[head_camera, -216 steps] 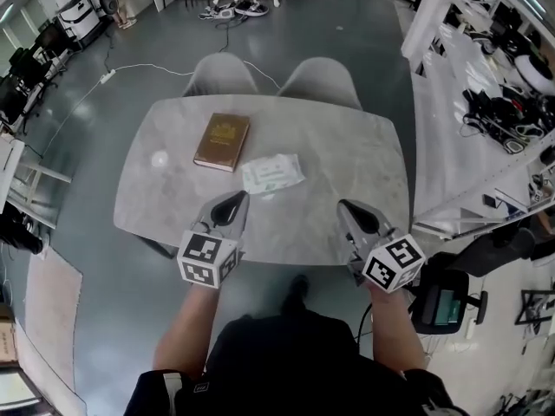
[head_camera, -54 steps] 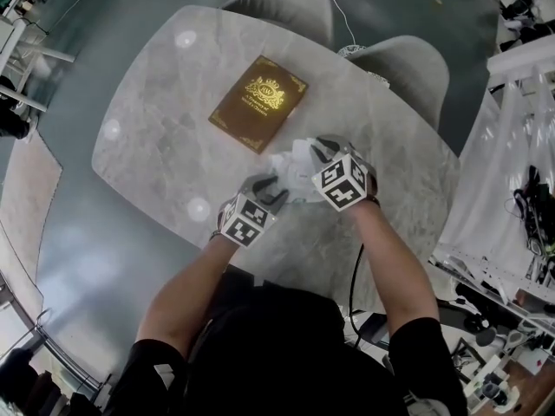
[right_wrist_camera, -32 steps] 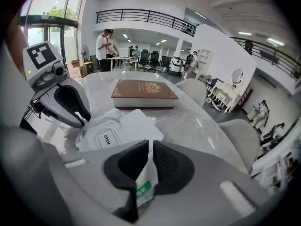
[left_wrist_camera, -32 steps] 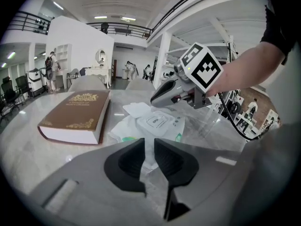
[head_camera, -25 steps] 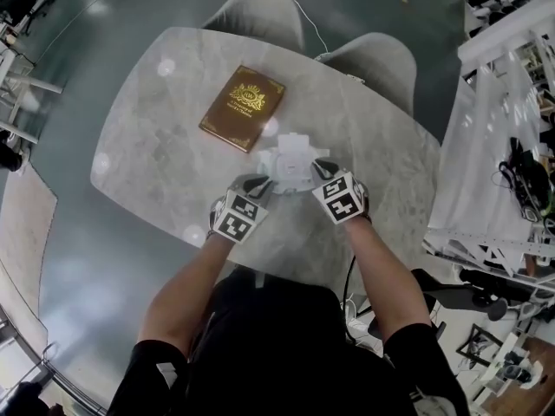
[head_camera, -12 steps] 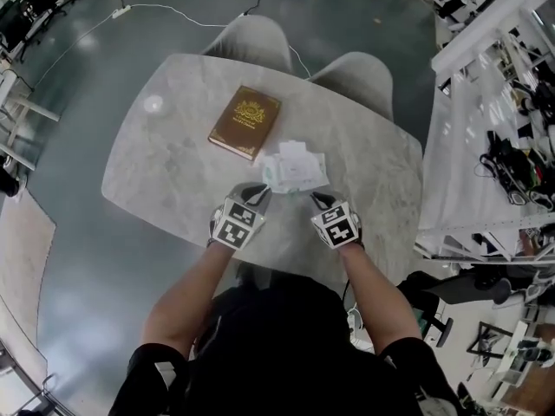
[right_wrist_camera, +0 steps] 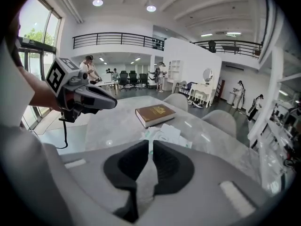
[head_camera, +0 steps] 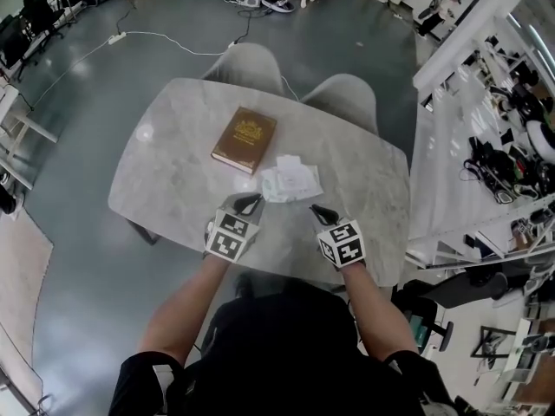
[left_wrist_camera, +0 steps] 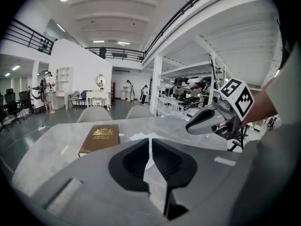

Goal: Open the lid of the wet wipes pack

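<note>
On the grey marble table [head_camera: 173, 185] the wet wipes pack [head_camera: 289, 181] lies at frame centre, just right of a brown book [head_camera: 245, 139]; below it and clear of it hang the left gripper [head_camera: 251, 200], its jaws just closing on nothing, and the right gripper [head_camera: 317, 210]; two grey chairs [head_camera: 249, 62] stand above.

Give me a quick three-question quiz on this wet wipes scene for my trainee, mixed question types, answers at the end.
1. True or false: the right tongs grip the wet wipes pack.
2. In the head view, what lies on the table left of the pack? A) a brown book B) a mug C) a laptop
3. How many chairs stand at the table's far side?
Key: 1 false, they are shut on nothing, short of the pack. 2 A. 3 two.
</note>
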The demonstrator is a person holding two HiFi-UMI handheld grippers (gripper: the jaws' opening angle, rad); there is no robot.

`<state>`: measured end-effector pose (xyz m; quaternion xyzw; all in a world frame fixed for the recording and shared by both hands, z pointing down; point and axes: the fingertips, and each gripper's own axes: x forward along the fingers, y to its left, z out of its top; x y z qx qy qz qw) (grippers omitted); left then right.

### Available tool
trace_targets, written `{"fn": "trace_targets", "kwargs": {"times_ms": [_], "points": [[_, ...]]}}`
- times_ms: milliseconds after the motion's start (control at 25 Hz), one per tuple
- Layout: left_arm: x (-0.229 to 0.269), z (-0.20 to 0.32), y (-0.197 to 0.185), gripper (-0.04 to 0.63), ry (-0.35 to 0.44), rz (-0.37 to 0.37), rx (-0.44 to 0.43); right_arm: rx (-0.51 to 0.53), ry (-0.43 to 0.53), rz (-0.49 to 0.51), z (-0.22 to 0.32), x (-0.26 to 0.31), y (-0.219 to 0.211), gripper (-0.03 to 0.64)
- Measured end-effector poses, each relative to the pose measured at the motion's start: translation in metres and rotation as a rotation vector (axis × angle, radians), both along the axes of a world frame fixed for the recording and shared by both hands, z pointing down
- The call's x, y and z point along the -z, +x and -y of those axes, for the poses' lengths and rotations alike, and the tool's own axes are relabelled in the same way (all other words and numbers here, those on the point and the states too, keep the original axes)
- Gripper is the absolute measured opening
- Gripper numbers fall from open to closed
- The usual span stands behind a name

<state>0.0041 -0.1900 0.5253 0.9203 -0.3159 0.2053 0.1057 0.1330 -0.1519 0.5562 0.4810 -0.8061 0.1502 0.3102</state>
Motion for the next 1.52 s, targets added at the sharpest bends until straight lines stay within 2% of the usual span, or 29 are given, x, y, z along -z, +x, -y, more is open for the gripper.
{"fn": "trace_targets", "kwargs": {"times_ms": [320,520,840,1120,1360,1520], "points": [[0.038,-0.010,0.013,0.025,0.041,-0.028,0.052,-0.004,0.055,0.116,-0.015,0.024,0.026,0.006],[0.054,-0.017,0.048,0.025,0.051,-0.031,0.105,0.026,0.094,0.179,-0.024,0.046,0.070,0.003],[0.082,-0.037,0.122,0.025,0.078,-0.089,0.226,0.059,0.174,0.258,-0.037,0.074,0.167,0.003],[0.111,-0.056,0.141,0.023,0.137,-0.091,0.326,0.126,0.239,0.329,-0.036,0.105,0.202,0.003],[0.140,-0.064,0.147,0.016,0.185,-0.099,0.296,0.094,0.333,0.386,-0.031,0.147,0.211,0.003],[0.158,-0.060,0.139,0.011,0.178,-0.123,0.262,0.083,0.364,0.421,-0.027,0.164,0.198,0.003]]}}
